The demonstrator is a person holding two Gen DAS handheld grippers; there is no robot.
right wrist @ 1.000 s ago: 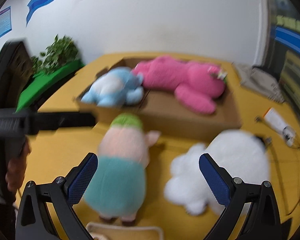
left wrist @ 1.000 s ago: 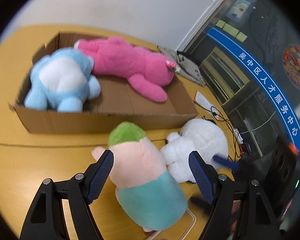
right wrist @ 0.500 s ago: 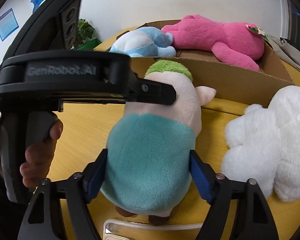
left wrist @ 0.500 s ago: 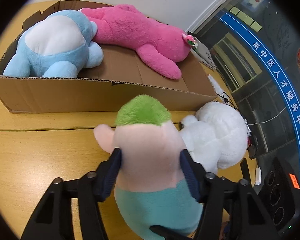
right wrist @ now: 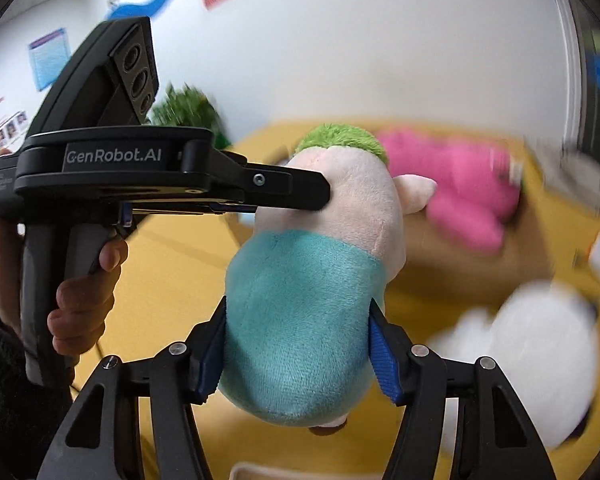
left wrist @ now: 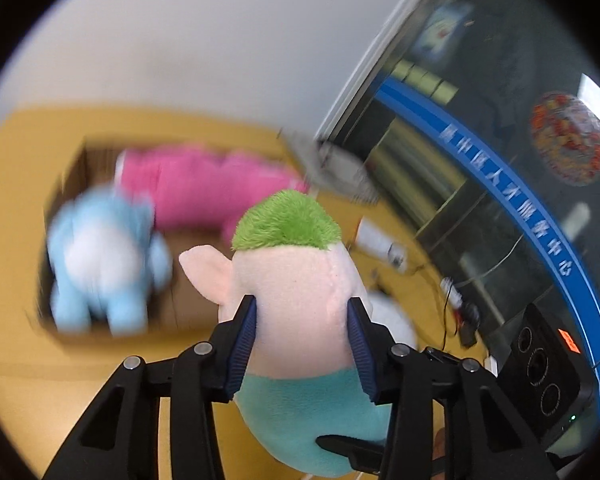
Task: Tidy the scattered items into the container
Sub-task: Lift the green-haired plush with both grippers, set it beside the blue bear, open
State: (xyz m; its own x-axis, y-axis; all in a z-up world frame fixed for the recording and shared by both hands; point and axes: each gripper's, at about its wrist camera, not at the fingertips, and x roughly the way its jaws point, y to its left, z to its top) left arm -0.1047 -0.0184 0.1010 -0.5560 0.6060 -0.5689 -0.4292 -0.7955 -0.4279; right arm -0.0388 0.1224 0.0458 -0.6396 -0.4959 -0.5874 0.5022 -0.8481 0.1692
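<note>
Above the yellow desk, the pig toy with the green tuft is gripped by both tongs: the left tongs are clenched on its pale pink head, and the right tongs are clenched on its teal lower body. Beyond it, blurred, the cardboard box sits on the desk and holds a blue plush toy and a pink plush toy lying side by side. Beside the box, a white plush toy lies on the desk, and a person's hand grips the handle of the left tool.
</note>
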